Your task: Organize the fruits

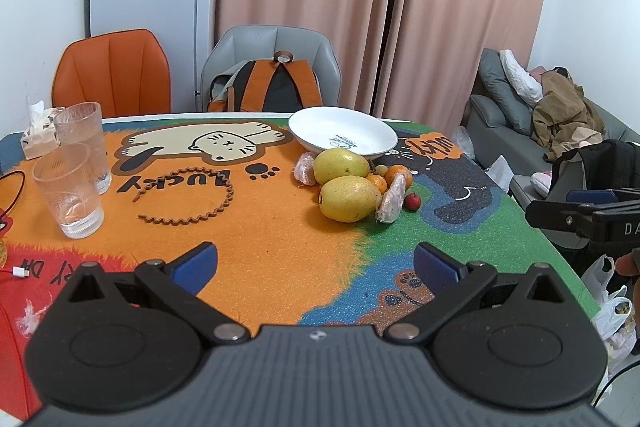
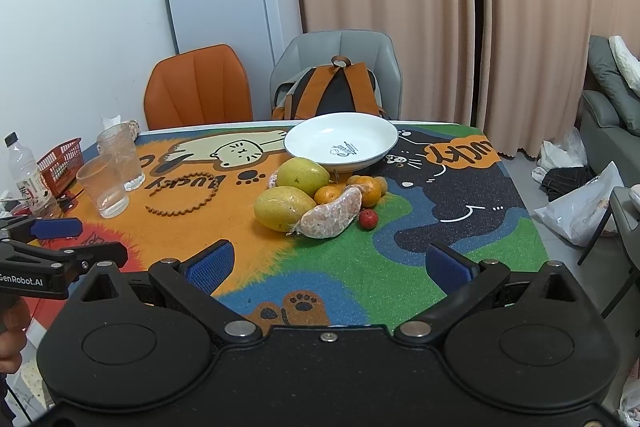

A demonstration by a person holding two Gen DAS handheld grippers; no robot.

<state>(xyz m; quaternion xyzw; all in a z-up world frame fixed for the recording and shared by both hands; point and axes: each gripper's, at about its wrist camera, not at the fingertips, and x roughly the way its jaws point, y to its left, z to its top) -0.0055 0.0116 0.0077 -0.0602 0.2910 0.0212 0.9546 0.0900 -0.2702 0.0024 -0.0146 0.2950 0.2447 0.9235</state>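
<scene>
Glossy white plate [image 2: 340, 141], grainy cloth mat [image 2: 360, 267], ribbed glasses [image 2: 105, 191]

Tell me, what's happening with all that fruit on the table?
A person holds two grippers over the table. The left gripper and right gripper are both open and hold nothing. The fruit sits in a pile: two yellow-green mangoes, some tangerines, wrapped pomelo segments and a small red fruit. The white bowl behind the pile is empty, so no fruit has gone in.
</scene>
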